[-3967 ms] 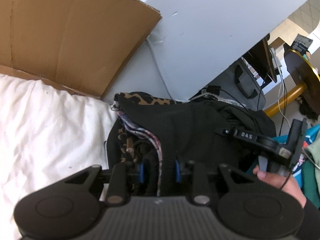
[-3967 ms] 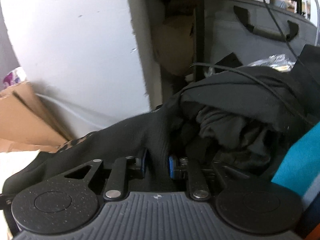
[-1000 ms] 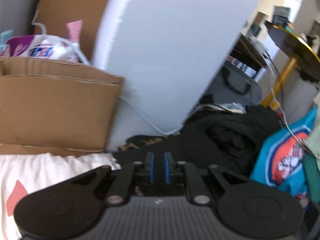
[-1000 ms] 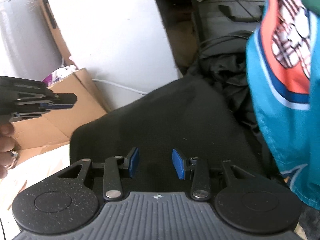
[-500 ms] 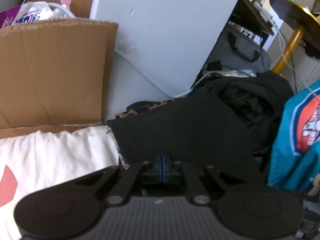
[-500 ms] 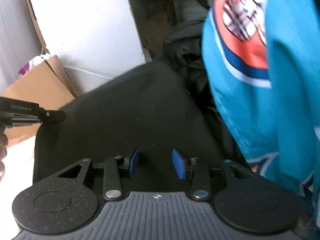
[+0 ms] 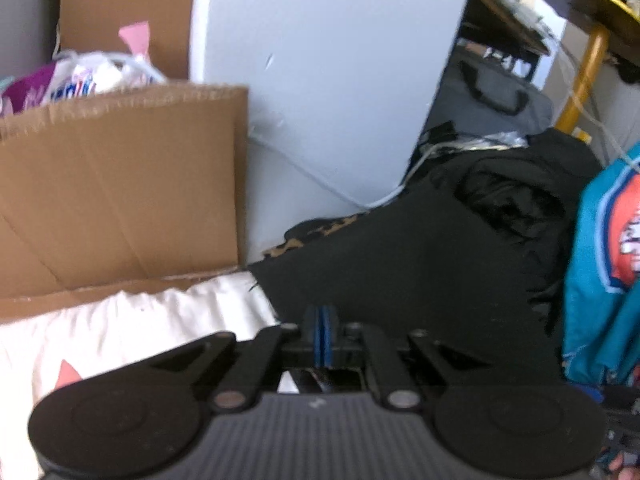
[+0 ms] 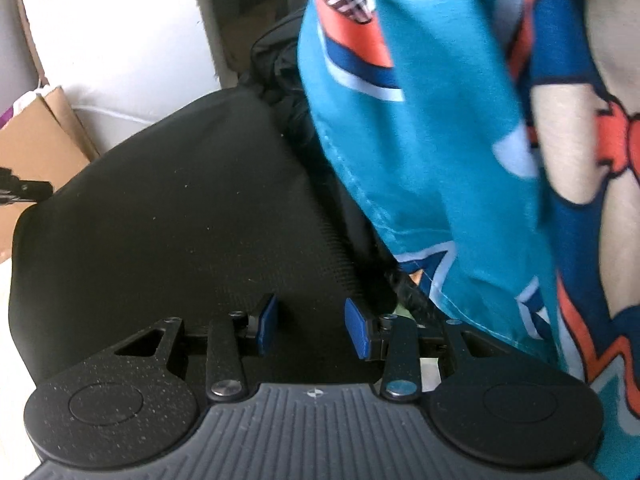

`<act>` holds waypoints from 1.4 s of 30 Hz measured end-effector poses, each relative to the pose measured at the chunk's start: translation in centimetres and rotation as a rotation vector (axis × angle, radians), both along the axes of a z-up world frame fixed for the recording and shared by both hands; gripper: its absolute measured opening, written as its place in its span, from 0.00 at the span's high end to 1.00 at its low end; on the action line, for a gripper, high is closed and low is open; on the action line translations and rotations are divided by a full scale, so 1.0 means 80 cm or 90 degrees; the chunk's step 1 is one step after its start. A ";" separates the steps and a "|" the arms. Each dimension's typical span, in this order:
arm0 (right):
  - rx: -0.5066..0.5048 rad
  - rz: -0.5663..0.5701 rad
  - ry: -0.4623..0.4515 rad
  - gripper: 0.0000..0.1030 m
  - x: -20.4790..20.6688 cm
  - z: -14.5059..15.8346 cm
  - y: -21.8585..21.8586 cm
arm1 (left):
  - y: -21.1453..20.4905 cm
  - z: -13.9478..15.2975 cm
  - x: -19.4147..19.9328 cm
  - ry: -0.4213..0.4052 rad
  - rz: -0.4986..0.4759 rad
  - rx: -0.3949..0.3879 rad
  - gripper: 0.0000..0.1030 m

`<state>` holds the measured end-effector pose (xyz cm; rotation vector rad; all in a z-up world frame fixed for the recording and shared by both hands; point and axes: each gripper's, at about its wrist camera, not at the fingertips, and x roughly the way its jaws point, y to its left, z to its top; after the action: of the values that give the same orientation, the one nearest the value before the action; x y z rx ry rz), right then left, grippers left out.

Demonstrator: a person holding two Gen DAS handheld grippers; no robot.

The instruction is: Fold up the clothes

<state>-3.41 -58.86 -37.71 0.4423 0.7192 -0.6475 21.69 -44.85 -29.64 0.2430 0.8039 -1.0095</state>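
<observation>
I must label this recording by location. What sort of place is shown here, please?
Probably a cluttered room in a home, perhaps a bedroom or storage corner. A white sheet bears a black garment, a cardboard box holds packages, and a grey bag sits under a desk.

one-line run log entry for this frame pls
stage: folded black garment laid flat | left gripper: shut, empty | right gripper: open above garment | right side: teal printed shirt hanging
</observation>
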 end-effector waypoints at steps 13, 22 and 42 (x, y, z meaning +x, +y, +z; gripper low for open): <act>0.033 0.034 -0.070 0.57 0.027 0.022 0.023 | -0.002 -0.001 -0.058 0.018 -0.048 -0.013 0.89; 0.039 0.074 -0.060 0.57 0.045 0.012 0.048 | -0.006 -0.032 -0.040 0.035 -0.049 0.016 0.98; 0.068 0.049 -0.018 0.57 -0.014 -0.009 0.047 | 0.020 -0.020 -0.059 -0.020 -0.034 0.051 0.97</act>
<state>-4.52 -55.11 -38.44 0.5192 0.7429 -0.5318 16.98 -43.29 -31.24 0.3493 0.8140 -1.0228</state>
